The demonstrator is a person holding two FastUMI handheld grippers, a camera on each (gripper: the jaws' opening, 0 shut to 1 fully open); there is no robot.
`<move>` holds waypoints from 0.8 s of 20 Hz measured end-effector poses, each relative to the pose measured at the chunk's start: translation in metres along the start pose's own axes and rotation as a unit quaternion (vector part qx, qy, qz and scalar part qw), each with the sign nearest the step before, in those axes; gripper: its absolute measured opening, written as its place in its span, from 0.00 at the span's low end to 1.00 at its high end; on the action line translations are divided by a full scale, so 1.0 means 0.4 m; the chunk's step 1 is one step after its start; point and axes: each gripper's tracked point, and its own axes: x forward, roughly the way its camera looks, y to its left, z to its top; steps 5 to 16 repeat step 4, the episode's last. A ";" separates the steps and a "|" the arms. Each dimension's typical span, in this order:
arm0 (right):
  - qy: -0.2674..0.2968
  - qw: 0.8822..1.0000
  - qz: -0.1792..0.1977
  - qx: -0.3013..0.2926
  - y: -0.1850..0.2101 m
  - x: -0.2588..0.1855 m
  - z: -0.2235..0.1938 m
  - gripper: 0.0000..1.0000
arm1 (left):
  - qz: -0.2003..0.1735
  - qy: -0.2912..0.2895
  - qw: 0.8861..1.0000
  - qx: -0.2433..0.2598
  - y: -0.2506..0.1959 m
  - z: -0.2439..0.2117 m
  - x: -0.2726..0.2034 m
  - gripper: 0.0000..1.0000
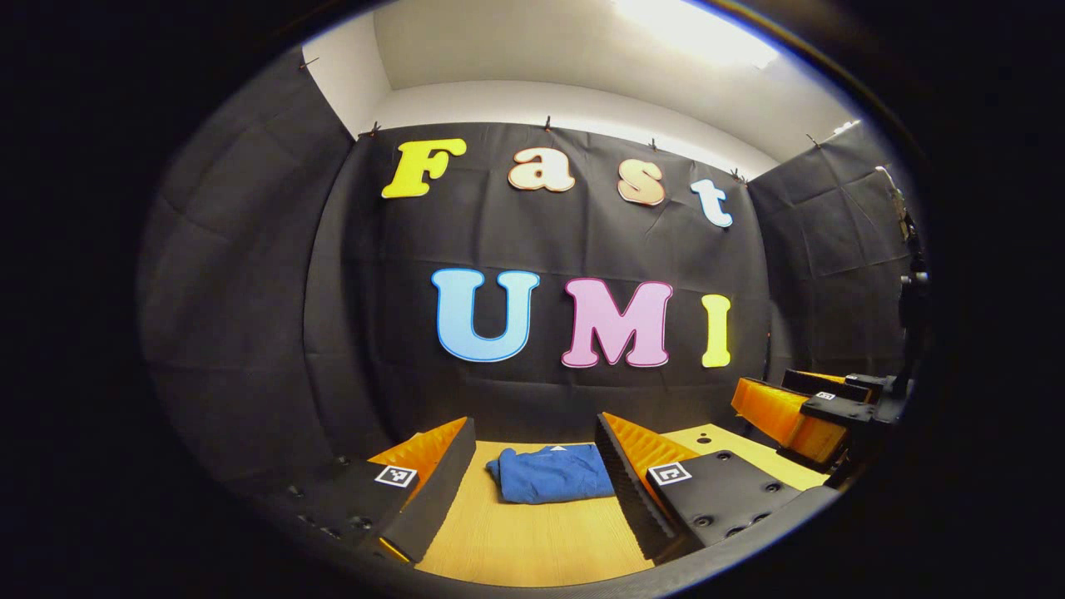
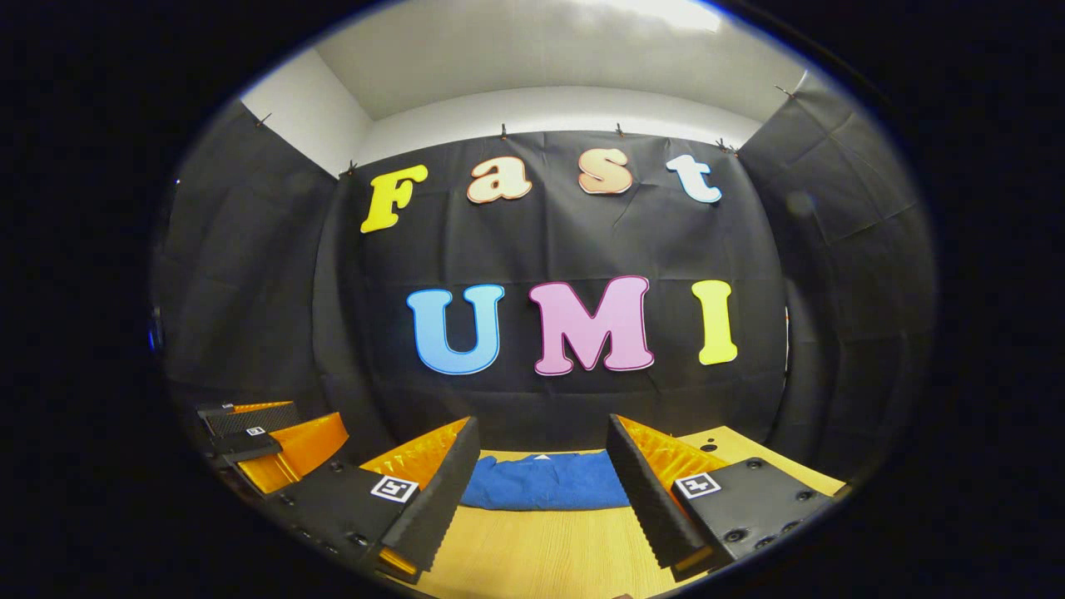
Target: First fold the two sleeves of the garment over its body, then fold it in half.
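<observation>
left gripper [image 1: 537, 491]: my jaws stand wide apart, nothing between them but bare table [image 1: 532, 541]. right gripper [image 2: 541, 491]: same, jaws spread wide, gripping nothing. both held above the near edge of the wooden table, aimed level at the far wall. the blue garment [image 1: 551, 473] lies at the far side of the table, close to the foot of the black cloth, folded into a compact bundle with a small white tag at its far edge. in the right gripper view the garment [image 2: 545, 482] sits between my fingers, well beyond them, not touched. in the left gripper view the right gripper [image 1: 799, 416] hangs off to the right, also clear of the garment.
</observation>
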 end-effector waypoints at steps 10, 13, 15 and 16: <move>-0.016 1.000 -0.010 -0.006 -0.008 -0.010 0.021 0.85 | -0.006 0.009 1.000 -0.006 -0.006 -0.013 -0.005 0.83; -0.016 1.000 -0.010 -0.006 -0.008 -0.010 0.021 0.85 | -0.006 0.009 1.000 -0.006 -0.006 -0.013 -0.005 0.83; -0.016 1.000 -0.010 -0.006 -0.008 -0.010 0.021 0.85 | -0.006 0.009 1.000 -0.006 -0.006 -0.013 -0.005 0.83; -0.016 1.000 -0.010 -0.006 -0.008 -0.010 0.021 0.85 | -0.006 0.009 1.000 -0.006 -0.006 -0.013 -0.005 0.83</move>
